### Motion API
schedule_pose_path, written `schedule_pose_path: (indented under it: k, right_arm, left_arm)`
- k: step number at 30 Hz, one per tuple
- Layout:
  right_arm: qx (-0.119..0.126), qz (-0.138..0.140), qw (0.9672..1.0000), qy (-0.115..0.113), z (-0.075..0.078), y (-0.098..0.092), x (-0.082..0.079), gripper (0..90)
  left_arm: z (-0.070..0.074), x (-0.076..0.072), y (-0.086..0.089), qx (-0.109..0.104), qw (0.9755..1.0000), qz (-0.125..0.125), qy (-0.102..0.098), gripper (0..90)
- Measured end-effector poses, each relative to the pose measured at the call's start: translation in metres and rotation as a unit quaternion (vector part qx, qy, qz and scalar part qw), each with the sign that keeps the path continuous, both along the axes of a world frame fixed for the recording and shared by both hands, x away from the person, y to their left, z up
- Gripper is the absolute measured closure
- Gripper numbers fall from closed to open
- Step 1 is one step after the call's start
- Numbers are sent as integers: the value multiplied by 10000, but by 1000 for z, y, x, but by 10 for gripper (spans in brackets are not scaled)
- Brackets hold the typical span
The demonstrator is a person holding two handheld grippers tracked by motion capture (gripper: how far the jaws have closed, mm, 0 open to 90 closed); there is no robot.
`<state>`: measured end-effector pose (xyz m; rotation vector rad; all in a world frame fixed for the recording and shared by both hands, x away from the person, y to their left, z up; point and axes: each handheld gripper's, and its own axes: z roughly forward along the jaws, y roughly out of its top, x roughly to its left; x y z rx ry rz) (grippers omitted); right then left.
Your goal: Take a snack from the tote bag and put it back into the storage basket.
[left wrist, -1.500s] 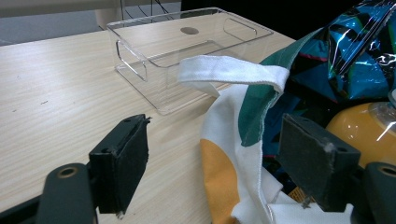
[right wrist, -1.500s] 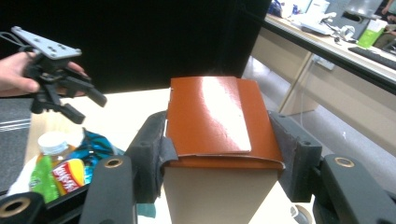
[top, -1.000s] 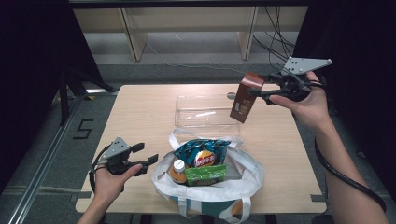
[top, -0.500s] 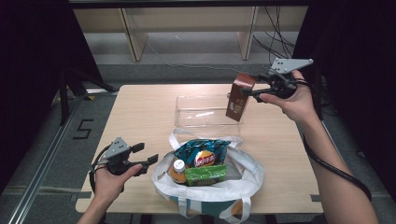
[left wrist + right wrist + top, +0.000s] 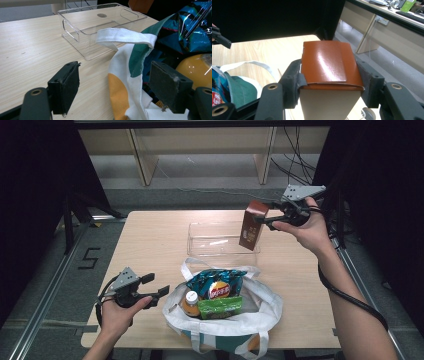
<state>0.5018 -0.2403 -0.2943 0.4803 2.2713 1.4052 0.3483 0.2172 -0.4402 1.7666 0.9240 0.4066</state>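
Note:
A reddish-brown carton (image 5: 251, 225) hangs tilted over the right end of a clear plastic bin (image 5: 200, 239), with my right gripper (image 5: 261, 218) shut on its top. In the right gripper view both pads press the sides of the carton (image 5: 327, 62). My left gripper (image 5: 159, 284) rests open at the table's front left, beside a white, green and orange tote bag (image 5: 225, 326). In the left gripper view the bag's cloth edge (image 5: 125, 82) lies between the wide-apart jaws without touching them. The bag holds a blue chip packet (image 5: 216, 285), an orange-capped bottle (image 5: 191, 301) and a green packet (image 5: 220, 306).
The wooden table (image 5: 150, 240) has bare room on its left half and at the far right. The bin (image 5: 75, 32) stands behind the bag with nothing in it. A cable trails from the right gripper along the forearm. Shelving stands beyond the table's far edge.
My right hand has carried the carton leftward and down, from beyond the bin's right end to above it. The left gripper and the bag have stayed put.

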Motion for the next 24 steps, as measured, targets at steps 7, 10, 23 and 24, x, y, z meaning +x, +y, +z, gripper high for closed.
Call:
schedule_pose_path:
  k: [7, 10, 23, 24]
  right_arm:
    - [-14, 31, 10000, 55, -7, 2, 6, 444]
    - [14, 2, 10000, 81, -9, 2, 8, 444]
    - [-3, -42, 10000, 64, -15, 4, 13, 444]
    - [-38, -43, 9999, 94, -15, 3, 13, 444]
  left_arm:
    - [0, 0, 1, 16, 10000, 4, 4, 241]
    - [0, 0, 1, -5, 10000, -4, -17, 241]
    - [0, 0, 1, 33, 10000, -18, -11, 241]
    - [0, 0, 1, 30, 10000, -21, -17, 241]
